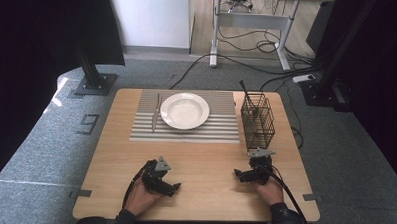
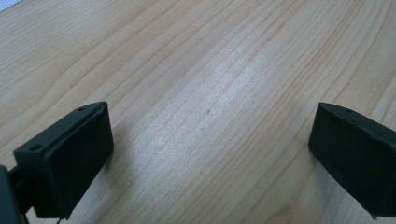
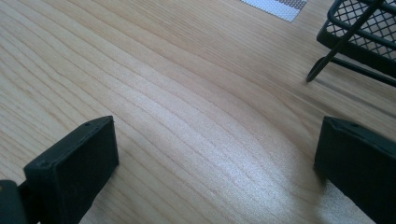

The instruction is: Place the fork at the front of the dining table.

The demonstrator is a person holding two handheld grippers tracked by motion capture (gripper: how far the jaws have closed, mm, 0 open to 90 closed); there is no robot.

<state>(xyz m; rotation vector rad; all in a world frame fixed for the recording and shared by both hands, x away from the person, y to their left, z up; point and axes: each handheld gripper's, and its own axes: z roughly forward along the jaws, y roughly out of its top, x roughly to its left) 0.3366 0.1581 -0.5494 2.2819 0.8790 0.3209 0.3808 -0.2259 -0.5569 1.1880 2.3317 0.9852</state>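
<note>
You've got a light wood table [image 1: 199, 167] w/ a grey-and-white striped placemat [image 1: 186, 129] across the far middle. On the mat's centre sits a white plate [image 1: 184, 110], rim just beside a table knife [image 1: 156, 113] lying lengthwise at the plate's left, also on the mat. At the mat's right edge stands a black wire-mesh basket [image 1: 257, 120], upright, w/ a dark utensil handle [image 1: 246, 92] poking out the top at its far-left corner; can't tell what utensil it is. In the right gripper view the basket's corner [image 3: 362, 32] shows top right.

Your left gripper [image 1: 170, 187] rests low on the near-left part of the table, held in your left hand [image 1: 142, 196], well apart from the mat. Its jaws stand wide apart in the left gripper view, bare wood between them, gripping nothing.

Your right gripper [image 1: 243, 174] sits near-right, held in your right hand [image 1: 270, 188], close in front of the basket but not touching. Jaws likewise spread wide, nothing between them but tabletop.
</note>
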